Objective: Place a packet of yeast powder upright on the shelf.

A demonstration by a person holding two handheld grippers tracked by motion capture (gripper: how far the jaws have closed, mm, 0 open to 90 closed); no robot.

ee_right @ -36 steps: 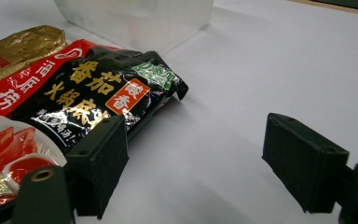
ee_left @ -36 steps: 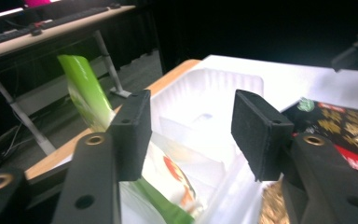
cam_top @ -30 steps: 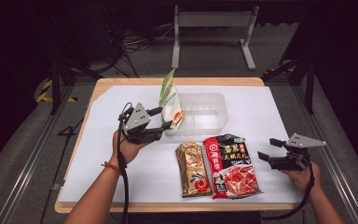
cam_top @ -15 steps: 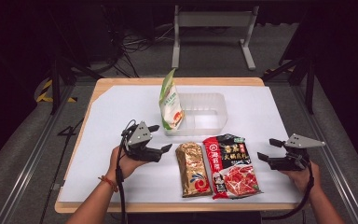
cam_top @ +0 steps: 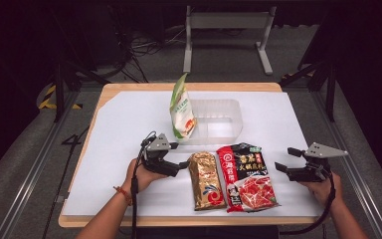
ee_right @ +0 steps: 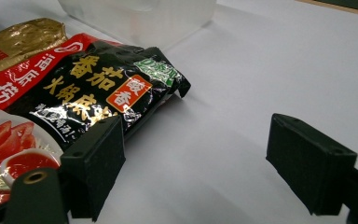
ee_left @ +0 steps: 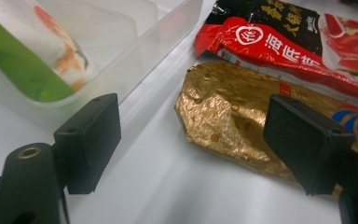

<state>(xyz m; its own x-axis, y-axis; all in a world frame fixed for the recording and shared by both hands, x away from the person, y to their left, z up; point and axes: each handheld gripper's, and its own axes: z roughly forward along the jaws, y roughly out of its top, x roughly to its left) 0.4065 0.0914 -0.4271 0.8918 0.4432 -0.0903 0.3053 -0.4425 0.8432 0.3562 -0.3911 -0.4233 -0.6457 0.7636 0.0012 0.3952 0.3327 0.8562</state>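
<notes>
Gold packet [cam_top: 207, 180]: crinkled foil, oblong, flat on white table sheet [cam_top: 114, 149], touching red-black glossy packet [cam_top: 246, 177]. Left gripper [cam_top: 181, 165] just beside its top corner, jaws just opened wide, nothing clamped. Translucent plastic bin [cam_top: 224, 119] behind. Right gripper [cam_top: 284, 160] gapes, unloaded.

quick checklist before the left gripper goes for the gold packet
1. Left gripper jaws open, just been opening, nothing between them: ok.
2. Gold packet lies flat ahead of the jaws, free on its near side: ok.
3. Red and black packet apart from the gold one: not ok, edges touch or overlap.
4. Green pouch already standing in the clear tub: ok.
5. Right gripper open, off to the side: ok.
</notes>
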